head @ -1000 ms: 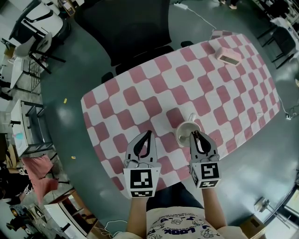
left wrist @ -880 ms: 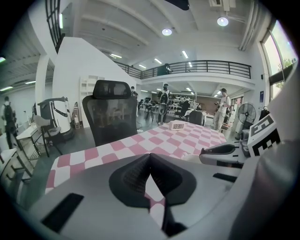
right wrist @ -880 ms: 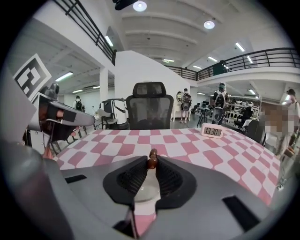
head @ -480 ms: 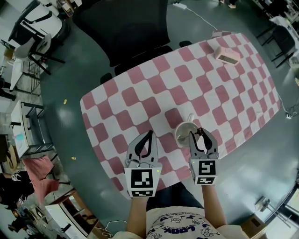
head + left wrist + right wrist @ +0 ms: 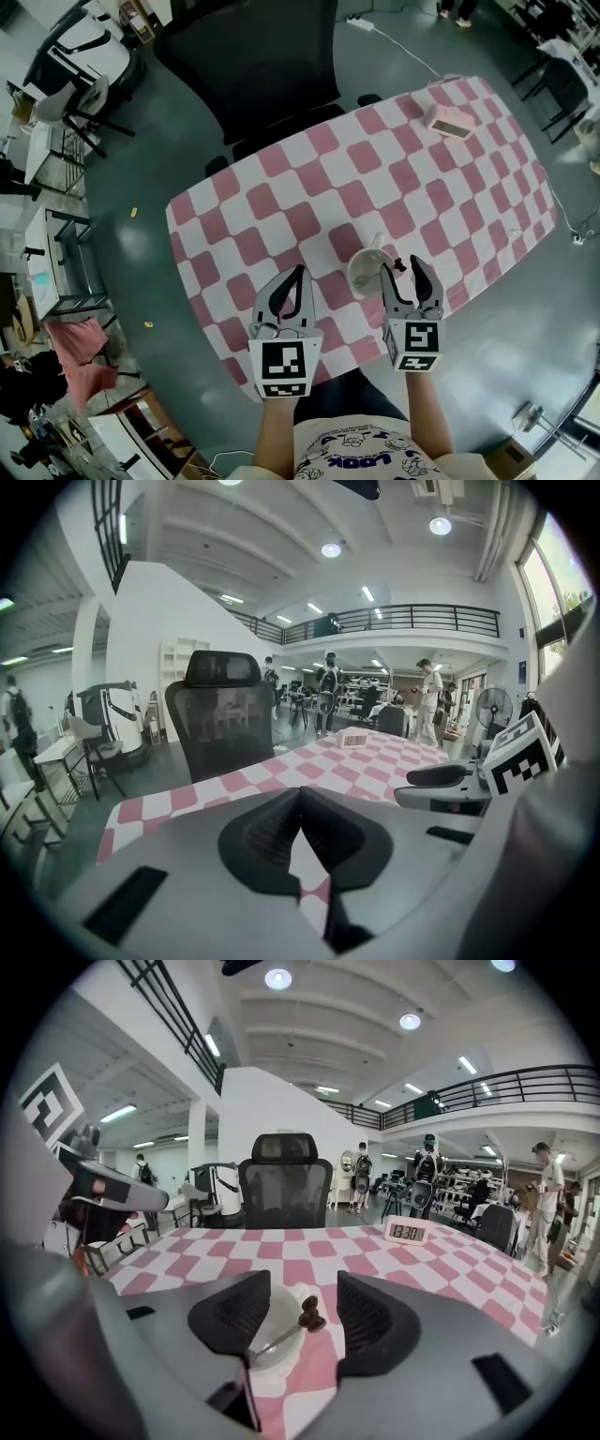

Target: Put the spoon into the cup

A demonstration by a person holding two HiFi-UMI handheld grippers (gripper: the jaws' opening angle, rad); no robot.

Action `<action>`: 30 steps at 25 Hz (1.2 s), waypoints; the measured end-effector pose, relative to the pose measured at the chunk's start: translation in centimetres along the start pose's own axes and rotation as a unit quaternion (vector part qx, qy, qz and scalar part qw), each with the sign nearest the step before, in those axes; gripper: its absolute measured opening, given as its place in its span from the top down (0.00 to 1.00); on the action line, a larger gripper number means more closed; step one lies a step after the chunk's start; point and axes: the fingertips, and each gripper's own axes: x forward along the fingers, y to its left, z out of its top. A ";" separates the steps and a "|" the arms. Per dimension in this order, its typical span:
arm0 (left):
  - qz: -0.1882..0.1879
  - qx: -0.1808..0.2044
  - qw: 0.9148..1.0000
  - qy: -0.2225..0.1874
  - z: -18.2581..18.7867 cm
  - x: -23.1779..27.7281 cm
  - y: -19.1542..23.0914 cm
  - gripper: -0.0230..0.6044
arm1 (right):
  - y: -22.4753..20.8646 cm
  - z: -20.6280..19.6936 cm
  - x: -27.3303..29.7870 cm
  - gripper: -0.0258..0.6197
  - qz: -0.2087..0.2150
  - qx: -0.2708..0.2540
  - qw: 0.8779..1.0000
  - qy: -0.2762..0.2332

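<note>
A white cup stands on the pink-checked tablecloth near the table's front edge. The spoon rests in it, its metal stem down in the cup and its dark handle end leaning over the rim. My right gripper is just behind the cup with its jaws opening; the handle end lies between the pads, which do not touch it. My left gripper hovers to the left of the cup, shut and holding nothing.
A pink digital clock sits at the far right of the table. A black office chair stands behind the far table edge. Desks and chairs stand on the grey floor at the left.
The right jaws have spread from a grip on the spoon's handle to wide apart, and the gripper has drawn back slightly. The spoon stays in the cup. The left gripper has not moved.
</note>
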 end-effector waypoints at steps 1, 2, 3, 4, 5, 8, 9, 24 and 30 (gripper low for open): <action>0.002 0.000 1.000 -0.004 0.4 -0.2 -0.1 0.94 | -0.3 0.5 -0.4 0.59 -0.002 0.002 1.000 -0.005; 0.004 0.001 1.000 -0.009 0.8 -0.5 -0.2 0.94 | -0.5 1.1 -0.8 0.59 -0.005 0.004 1.000 -0.012; 0.007 0.002 1.000 -0.014 1.2 -0.8 -0.2 0.94 | -0.7 1.9 -1.3 0.60 -0.008 0.006 1.000 -0.022; 0.010 0.003 1.000 -0.020 1.7 -1.2 -0.3 0.94 | -0.9 2.7 -1.8 0.62 -0.010 0.008 0.999 -0.034; 0.013 0.004 1.000 -0.026 2.2 -1.6 -0.3 0.94 | -1.1 3.5 -2.4 0.64 -0.013 0.010 0.999 -0.045; 0.020 0.002 0.999 -0.047 3.8 -3.0 -0.4 0.94 | -1.6 5.6 -4.2 0.70 -0.017 0.014 0.997 -0.077; 0.022 0.000 0.998 -0.057 4.4 -3.5 -0.5 0.94 | -1.7 6.4 -4.9 0.73 -0.016 0.015 0.996 -0.087; 0.050 0.021 0.989 -0.136 10.8 -11.6 -2.7 0.94 | -2.0 14.8 -14.2 0.89 -0.013 0.012 0.980 -0.197; 0.059 0.028 0.984 -0.164 12.6 -14.2 -3.5 0.94 | -2.1 16.4 -17.1 0.91 -0.012 0.008 0.975 -0.220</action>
